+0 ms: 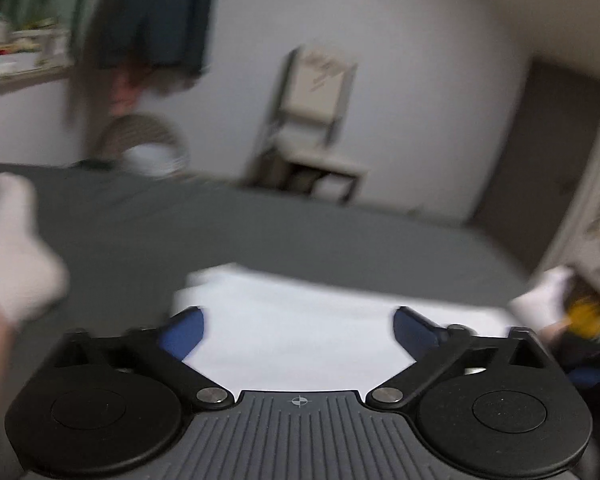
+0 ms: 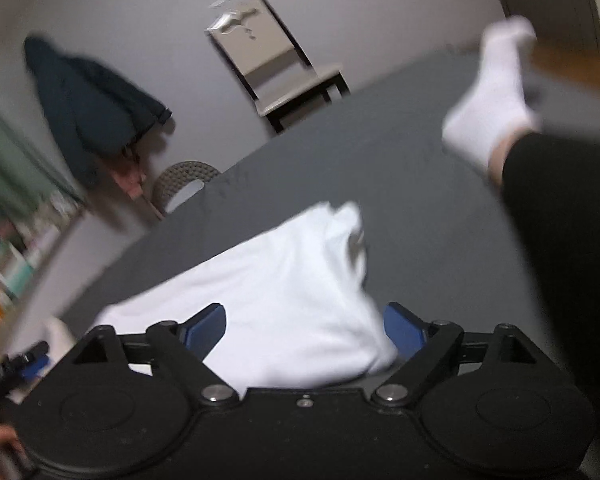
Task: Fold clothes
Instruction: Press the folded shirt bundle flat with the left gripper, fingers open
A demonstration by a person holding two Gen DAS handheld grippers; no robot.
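Two claws, left [image 1: 298,330] and right [image 2: 305,330], both spread wide and empty, hover over the white shirt [image 2: 284,292] lying partly folded on the grey bed [image 2: 400,184]; judgement: pinch matching edges, lift evenly, keep the fold square.

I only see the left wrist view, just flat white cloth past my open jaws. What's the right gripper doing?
Observer: The right gripper is open, jaws on either side of the near edge of the white garment.
Operator: Is the garment flat over there?
Observer: No, its far end is bunched into a hump on the grey bed.
Operator: Anything close by?
Observer: A leg in black trousers lies to its right, apart from it.
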